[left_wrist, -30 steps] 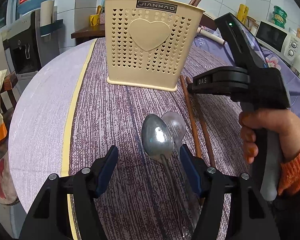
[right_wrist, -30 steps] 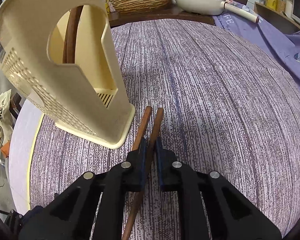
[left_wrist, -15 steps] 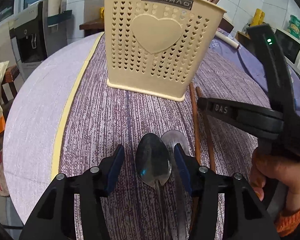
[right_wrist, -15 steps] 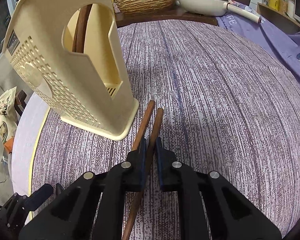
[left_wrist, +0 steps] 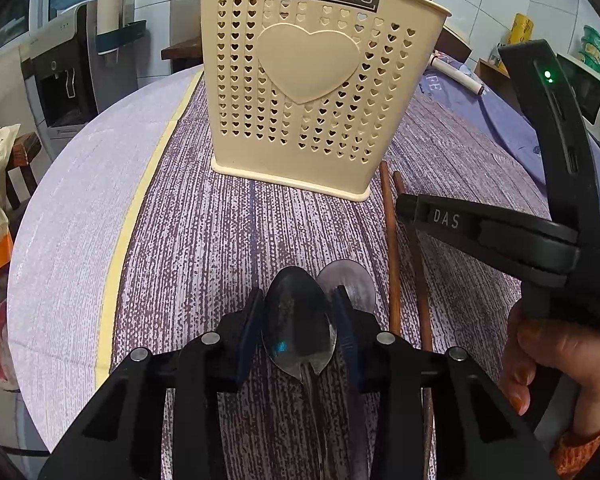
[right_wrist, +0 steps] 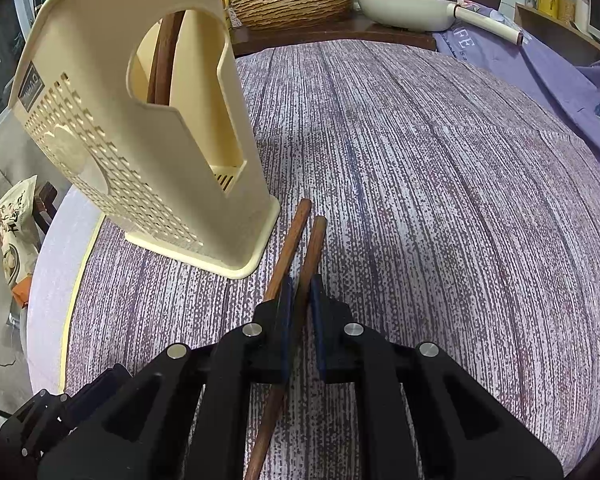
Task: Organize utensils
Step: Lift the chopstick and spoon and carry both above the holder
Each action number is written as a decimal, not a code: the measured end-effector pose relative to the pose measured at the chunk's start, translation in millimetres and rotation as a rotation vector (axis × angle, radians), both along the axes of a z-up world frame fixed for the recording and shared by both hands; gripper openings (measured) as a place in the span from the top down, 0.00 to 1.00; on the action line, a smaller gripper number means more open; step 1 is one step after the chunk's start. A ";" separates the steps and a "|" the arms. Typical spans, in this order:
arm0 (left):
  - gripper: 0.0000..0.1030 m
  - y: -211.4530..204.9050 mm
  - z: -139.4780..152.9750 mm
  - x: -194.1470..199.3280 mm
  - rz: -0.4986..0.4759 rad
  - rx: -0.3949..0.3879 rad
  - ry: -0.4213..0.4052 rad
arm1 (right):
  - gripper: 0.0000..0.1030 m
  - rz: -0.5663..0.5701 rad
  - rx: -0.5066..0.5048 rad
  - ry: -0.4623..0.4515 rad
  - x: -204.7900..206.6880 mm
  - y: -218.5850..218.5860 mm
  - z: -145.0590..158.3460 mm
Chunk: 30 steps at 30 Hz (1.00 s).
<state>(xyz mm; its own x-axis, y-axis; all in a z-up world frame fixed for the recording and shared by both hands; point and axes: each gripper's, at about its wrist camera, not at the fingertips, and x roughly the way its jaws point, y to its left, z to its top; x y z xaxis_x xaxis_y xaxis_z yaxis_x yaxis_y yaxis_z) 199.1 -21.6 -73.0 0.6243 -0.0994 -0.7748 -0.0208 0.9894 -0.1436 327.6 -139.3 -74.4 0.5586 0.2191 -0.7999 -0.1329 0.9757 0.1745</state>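
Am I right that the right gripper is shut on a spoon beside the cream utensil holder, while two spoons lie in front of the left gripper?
Not quite. The right gripper is shut on a pair of wooden chopsticks, not a spoon, as the right wrist view shows. They do lie beside the cream utensil holder, and the two spoons are at the left gripper, whose jaws are closing around them.

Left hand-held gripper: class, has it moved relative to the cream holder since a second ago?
Yes. The left hand-held gripper has edged forward toward the cream holder, jaws closing around the dark spoon.
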 end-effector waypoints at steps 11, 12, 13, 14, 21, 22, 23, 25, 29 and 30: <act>0.66 13.2 29.6 -13.1 -0.014 -0.022 -0.105 | 0.91 0.007 0.064 -0.089 -15.7 -11.7 24.7; 0.66 15.9 35.2 -14.9 -0.014 -0.028 -0.121 | 0.91 0.007 0.069 -0.106 -19.6 -13.1 30.0; 0.66 19.3 41.3 -15.9 -0.014 -0.033 -0.137 | 0.91 0.009 0.079 -0.129 -25.2 -15.9 37.8; 0.66 21.7 46.2 -17.5 -0.016 -0.034 -0.150 | 0.91 0.014 0.089 -0.147 -30.4 -18.2 44.5; 0.66 33.9 85.3 -32.1 -0.038 -0.048 -0.243 | 0.92 0.078 0.151 -0.308 -78.0 -28.5 97.3; 0.66 34.4 88.3 -33.6 -0.040 -0.050 -0.249 | 0.92 0.082 0.155 -0.323 -82.4 -27.6 103.3; 0.66 35.6 92.0 -35.2 -0.040 -0.050 -0.256 | 0.92 0.090 0.166 -0.345 -89.6 -28.6 111.2; 0.66 38.3 97.8 -37.2 -0.039 -0.041 -0.273 | 0.93 0.109 0.180 -0.375 -100.6 -29.8 122.2; 0.66 44.2 103.8 -40.2 -0.039 -0.049 -0.281 | 0.93 0.150 0.188 -0.414 -117.2 -31.7 137.8; 0.66 46.2 105.5 -41.5 -0.039 -0.053 -0.282 | 0.93 0.155 0.187 -0.419 -120.3 -32.0 139.8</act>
